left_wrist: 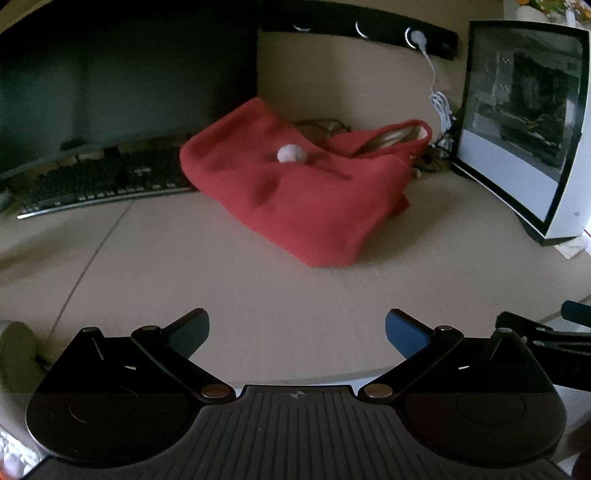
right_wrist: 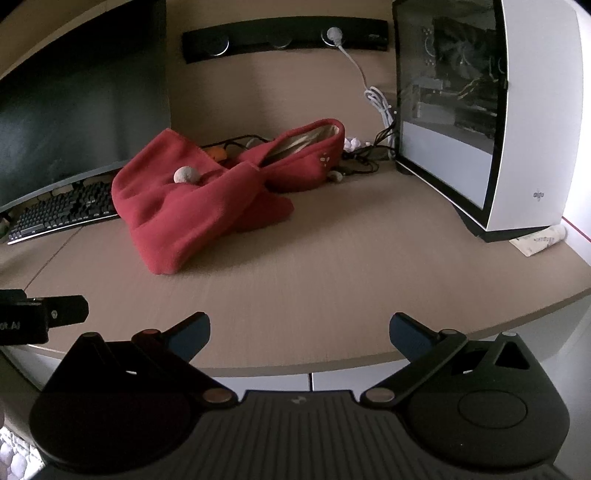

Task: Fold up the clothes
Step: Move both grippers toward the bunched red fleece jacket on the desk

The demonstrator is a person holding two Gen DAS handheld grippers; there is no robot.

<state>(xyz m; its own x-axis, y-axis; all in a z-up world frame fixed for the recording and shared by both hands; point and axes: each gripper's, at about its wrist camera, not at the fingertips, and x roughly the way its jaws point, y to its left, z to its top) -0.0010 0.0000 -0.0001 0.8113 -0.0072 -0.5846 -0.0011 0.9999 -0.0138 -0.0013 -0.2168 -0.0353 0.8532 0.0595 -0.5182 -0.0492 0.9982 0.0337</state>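
A red fleece garment (left_wrist: 295, 192) lies bunched on the beige desk (left_wrist: 258, 295), with a pale pompom (left_wrist: 291, 153) on top and its hood lining showing at the back right. It also shows in the right wrist view (right_wrist: 192, 206), with the pompom (right_wrist: 186, 174). My left gripper (left_wrist: 297, 332) is open and empty, well short of the garment near the desk's front edge. My right gripper (right_wrist: 299, 334) is open and empty, also near the front edge. Part of the left gripper (right_wrist: 44, 314) shows at the left of the right wrist view.
A dark monitor (left_wrist: 122, 81) and black keyboard (left_wrist: 103, 181) stand at the back left. A white PC case (right_wrist: 491, 122) stands at the right. A black power strip (right_wrist: 284, 35) with a white cable (right_wrist: 373, 92) is on the back wall. Tangled cables lie behind the garment.
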